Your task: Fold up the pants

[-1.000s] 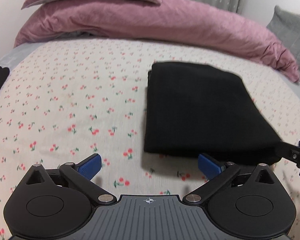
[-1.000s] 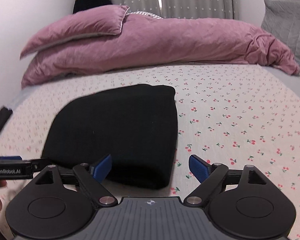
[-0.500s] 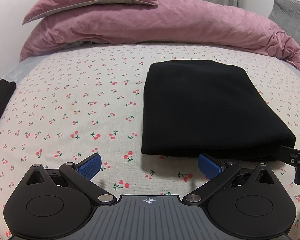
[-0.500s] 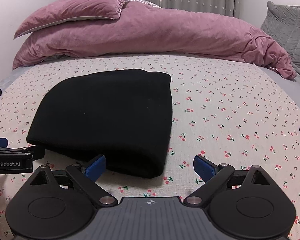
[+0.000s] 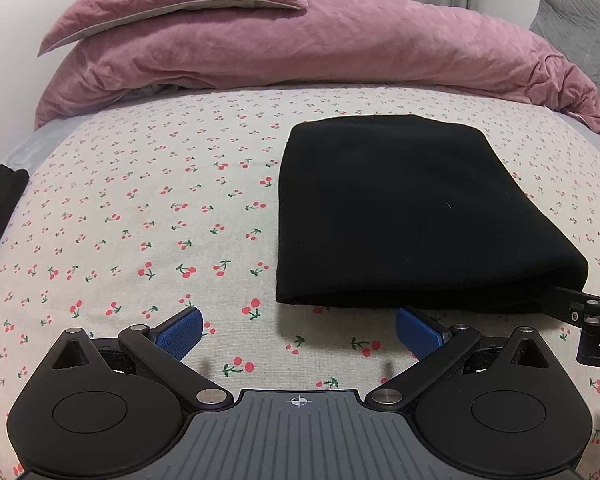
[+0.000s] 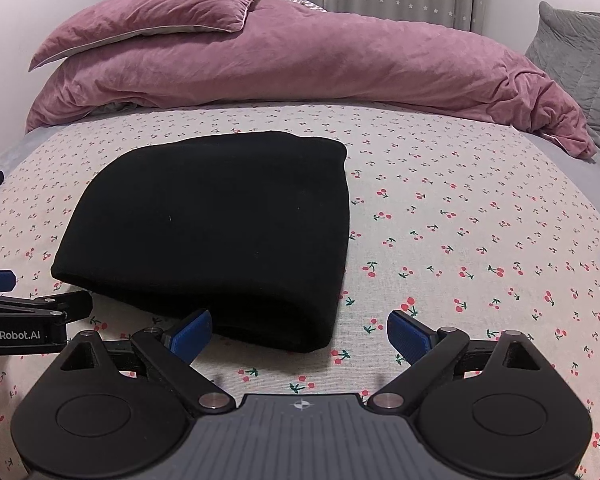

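the black pants [image 5: 412,208] lie folded on the bed [image 5: 140,208]. the left gripper [image 5: 298,330] and right gripper [image 6: 300,330] are both spread wide, holding nothing. a finger could snag the near edge and pull the fold apart.

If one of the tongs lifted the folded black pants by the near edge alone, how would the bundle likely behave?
The folded black pants look soft, with a rounded near edge, so they would probably droop and the layers would slip open. The stack looks thick, so likely a bit heavy for one pinch. Pushed across the cherry-print sheet, cloth on cloth would probably drag and bunch.
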The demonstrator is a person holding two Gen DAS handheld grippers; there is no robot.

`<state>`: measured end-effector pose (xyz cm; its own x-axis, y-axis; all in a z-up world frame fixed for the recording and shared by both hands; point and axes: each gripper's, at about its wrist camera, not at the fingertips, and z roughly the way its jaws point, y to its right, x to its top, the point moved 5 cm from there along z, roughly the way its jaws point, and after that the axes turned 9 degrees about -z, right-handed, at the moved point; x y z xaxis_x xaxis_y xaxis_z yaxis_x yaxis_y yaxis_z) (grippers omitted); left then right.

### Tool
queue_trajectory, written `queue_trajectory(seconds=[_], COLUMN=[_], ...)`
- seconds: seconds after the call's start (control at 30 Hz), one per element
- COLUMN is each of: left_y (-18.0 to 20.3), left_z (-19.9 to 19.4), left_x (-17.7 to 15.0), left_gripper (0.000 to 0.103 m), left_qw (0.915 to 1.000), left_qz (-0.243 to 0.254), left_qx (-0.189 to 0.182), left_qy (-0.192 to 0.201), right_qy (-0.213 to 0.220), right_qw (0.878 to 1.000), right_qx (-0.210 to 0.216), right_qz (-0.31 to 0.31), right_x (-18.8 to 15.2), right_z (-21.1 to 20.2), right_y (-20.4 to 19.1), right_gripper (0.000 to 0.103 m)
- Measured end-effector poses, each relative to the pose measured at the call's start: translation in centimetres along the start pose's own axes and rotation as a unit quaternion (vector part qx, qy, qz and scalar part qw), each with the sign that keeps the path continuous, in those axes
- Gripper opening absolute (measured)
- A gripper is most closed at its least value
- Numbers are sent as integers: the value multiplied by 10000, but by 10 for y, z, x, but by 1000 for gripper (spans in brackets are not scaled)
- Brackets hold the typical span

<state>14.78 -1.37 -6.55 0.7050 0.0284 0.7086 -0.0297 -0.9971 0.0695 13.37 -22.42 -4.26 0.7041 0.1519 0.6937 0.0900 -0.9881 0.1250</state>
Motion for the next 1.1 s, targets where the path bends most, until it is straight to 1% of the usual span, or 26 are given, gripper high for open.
queue_trajectory(seconds=[1.1], left_y=[1], left_z=[4], left_x=[-4], left_gripper=[103], left_qw=[10000], left_qz=[17], left_qx=[-23], left_qy=[-94], right_qy=[-28], right_qw=[10000], right_qx=[0], right_qz=[-33], right_x=[-1], right_z=[1], right_y=[-1], right_gripper=[95])
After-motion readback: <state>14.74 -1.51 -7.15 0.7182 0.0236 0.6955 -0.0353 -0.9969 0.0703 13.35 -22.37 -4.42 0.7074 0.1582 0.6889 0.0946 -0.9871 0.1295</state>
